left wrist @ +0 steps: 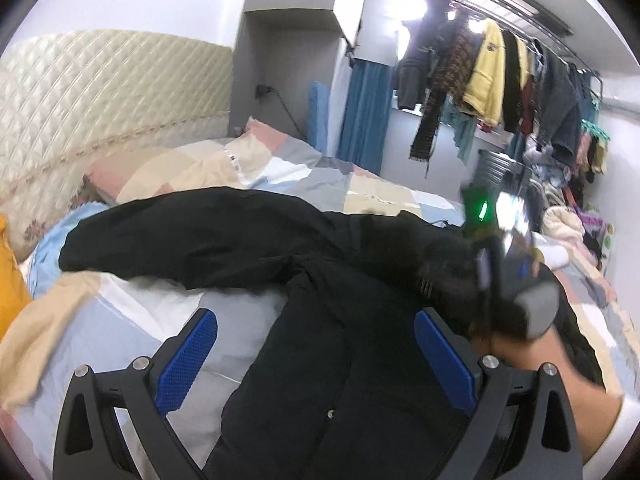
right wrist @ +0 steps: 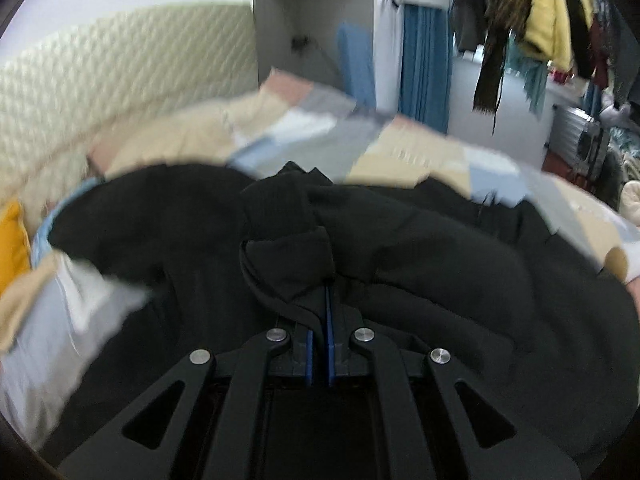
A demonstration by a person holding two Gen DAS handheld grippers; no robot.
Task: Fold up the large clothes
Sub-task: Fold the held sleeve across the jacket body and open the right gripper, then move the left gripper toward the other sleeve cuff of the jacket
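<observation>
A large black jacket (left wrist: pixel 320 344) lies spread on the bed, one sleeve stretched to the left (left wrist: pixel 168 236). My left gripper (left wrist: pixel 316 332) is open and empty, its blue pads on either side of the jacket's body, just above it. The right gripper shows in the left wrist view (left wrist: pixel 500 264), blurred, held over the jacket's right side. In the right wrist view my right gripper (right wrist: pixel 320 304) is shut on the jacket's black ribbed cuff (right wrist: pixel 288 240), which is lifted above the jacket (right wrist: pixel 460 280).
The bed has a patchwork cover (left wrist: pixel 280 168) and a quilted cream headboard (left wrist: pixel 100 100). An orange cushion (left wrist: pixel 12 280) lies at the left. A rack of hanging clothes (left wrist: pixel 500 80) and a suitcase (right wrist: pixel 580 140) stand at the right, with piled laundry (left wrist: pixel 568 224).
</observation>
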